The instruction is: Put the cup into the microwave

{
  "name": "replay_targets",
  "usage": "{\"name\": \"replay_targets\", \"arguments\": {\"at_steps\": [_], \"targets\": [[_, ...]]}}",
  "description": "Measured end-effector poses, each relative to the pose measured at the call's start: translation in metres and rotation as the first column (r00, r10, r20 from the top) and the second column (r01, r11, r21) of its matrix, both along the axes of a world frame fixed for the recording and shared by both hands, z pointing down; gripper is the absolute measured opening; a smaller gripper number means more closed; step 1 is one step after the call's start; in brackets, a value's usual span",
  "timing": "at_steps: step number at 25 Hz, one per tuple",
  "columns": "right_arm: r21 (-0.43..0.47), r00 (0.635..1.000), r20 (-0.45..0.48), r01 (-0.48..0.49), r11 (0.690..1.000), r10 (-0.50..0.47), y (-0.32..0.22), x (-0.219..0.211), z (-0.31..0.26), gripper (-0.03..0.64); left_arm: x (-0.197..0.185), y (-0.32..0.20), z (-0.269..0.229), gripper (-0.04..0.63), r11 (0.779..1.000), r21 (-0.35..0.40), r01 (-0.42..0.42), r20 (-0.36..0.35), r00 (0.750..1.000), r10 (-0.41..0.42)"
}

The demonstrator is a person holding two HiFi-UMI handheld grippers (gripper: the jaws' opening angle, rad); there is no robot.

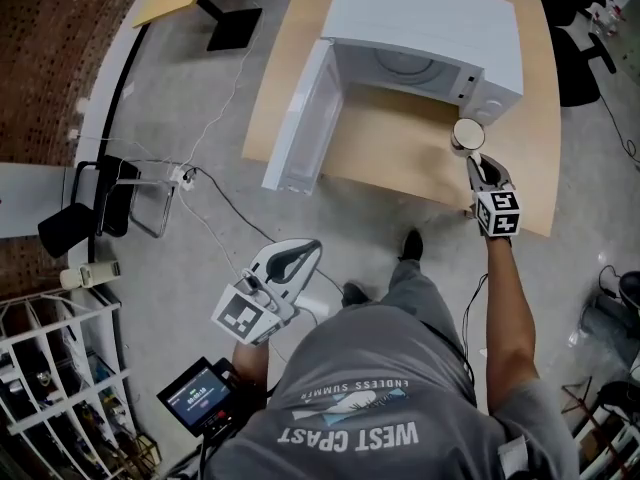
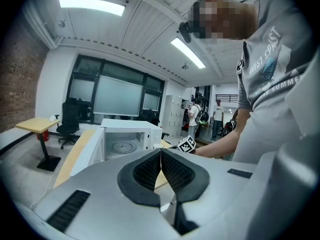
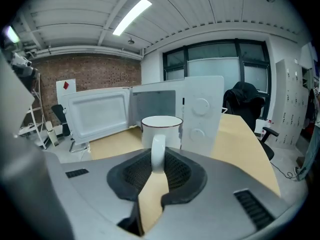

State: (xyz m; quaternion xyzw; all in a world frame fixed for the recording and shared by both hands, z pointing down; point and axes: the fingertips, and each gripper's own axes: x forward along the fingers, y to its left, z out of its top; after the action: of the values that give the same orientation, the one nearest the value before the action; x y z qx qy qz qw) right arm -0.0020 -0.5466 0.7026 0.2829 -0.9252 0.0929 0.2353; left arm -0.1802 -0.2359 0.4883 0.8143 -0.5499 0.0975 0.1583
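Nearest us, in the lower left of the head view, we are carrying the left tongs [image 1: 308, 250] low and off the bench [image 1: 395, 153]. Their pads are pressing together with nothing between them, so they are taking no part. Further out, at the right of that view, we are gripping the cup [image 1: 467, 135] with the right tongs [image 1: 474, 160]. The pads are pinching only its handle [image 3: 158, 153], set narrow, with the white body standing upright beyond the tips. The cup is sitting over the bench just in front of the microwave [image 1: 430, 23], facing its control panel [image 3: 202, 115] rather than the opening, and we cannot tell whether its base is clearing the wood. Beyond it the door [image 1: 298, 118] is standing wide open at the left, and the chamber is showing its turntable [image 1: 405, 66]. We are judging the handle-only hold to be the weak point. The cup could start pivoting between the pads while we are swinging it leftward, and a tilted base could end up striking the front frame beside the panel or dragging on the sill.
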Motion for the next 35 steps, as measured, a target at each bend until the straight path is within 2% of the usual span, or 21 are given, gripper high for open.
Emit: {"name": "replay_targets", "arguments": {"at_steps": [2, 4, 8, 11, 15, 17, 19, 23, 26, 35], "targets": [[0.02, 1.0, 0.023, -0.011, 1.0, 0.01, -0.005, -0.005, -0.014, 0.067, -0.005, 0.006, 0.008, 0.021, 0.998, -0.052, -0.019, 0.024, 1.0, 0.021], [0.047, 0.999, 0.041, -0.037, 0.998, 0.035, -0.008, -0.012, -0.032, 0.067, -0.015, 0.01, 0.004, 0.02, 0.999, -0.046, -0.028, 0.02, 0.999, 0.029], [0.063, 0.996, 0.073, -0.049, 0.997, 0.045, 0.022, -0.063, -0.038, 0.067, -0.052, 0.056, -0.007, 0.021, 0.999, 0.054, 0.002, 0.024, 1.0, -0.003], [0.063, 0.992, 0.099, -0.082, 0.995, 0.075, 0.067, -0.088, -0.01, 0.067, -0.071, 0.111, 0.009, 0.021, 0.989, 0.137, -0.049, 0.081, 0.996, 0.038], [0.052, 0.986, 0.097, -0.14, 0.989, 0.134, 0.114, -0.096, -0.062, 0.067, -0.084, 0.173, -0.046, 0.021, 0.98, 0.18, -0.087, 0.119, 0.991, 0.066], [0.026, 0.986, 0.104, -0.131, 0.991, 0.128, 0.113, -0.126, -0.075, 0.067, -0.103, 0.176, -0.072, 0.021, 0.981, 0.185, -0.049, 0.124, 0.992, 0.026], [0.005, 0.991, 0.089, -0.104, 0.995, 0.103, 0.092, -0.165, -0.082, 0.067, -0.126, 0.151, -0.09, 0.021, 0.984, 0.175, 0.014, 0.09, 0.995, -0.03], [0.012, 0.994, 0.054, -0.092, 0.996, 0.091, 0.005, -0.178, -0.075, 0.067, -0.129, 0.056, -0.081, 0.02, 0.988, 0.135, 0.069, 0.016, 0.997, -0.072], [0.002, 0.997, 0.047, -0.066, 0.998, 0.066, -0.041, -0.186, -0.05, 0.067, -0.12, 0.01, -0.06, 0.02, 0.991, 0.094, 0.094, 0.005, 0.995, -0.095], [-0.002, 0.995, 0.065, -0.075, 0.997, 0.075, -0.143, -0.238, 0.024, 0.067, -0.133, -0.062, 0.002, 0.021, 0.988, 0.019, 0.153, 0.001, 0.988, -0.153]]}}
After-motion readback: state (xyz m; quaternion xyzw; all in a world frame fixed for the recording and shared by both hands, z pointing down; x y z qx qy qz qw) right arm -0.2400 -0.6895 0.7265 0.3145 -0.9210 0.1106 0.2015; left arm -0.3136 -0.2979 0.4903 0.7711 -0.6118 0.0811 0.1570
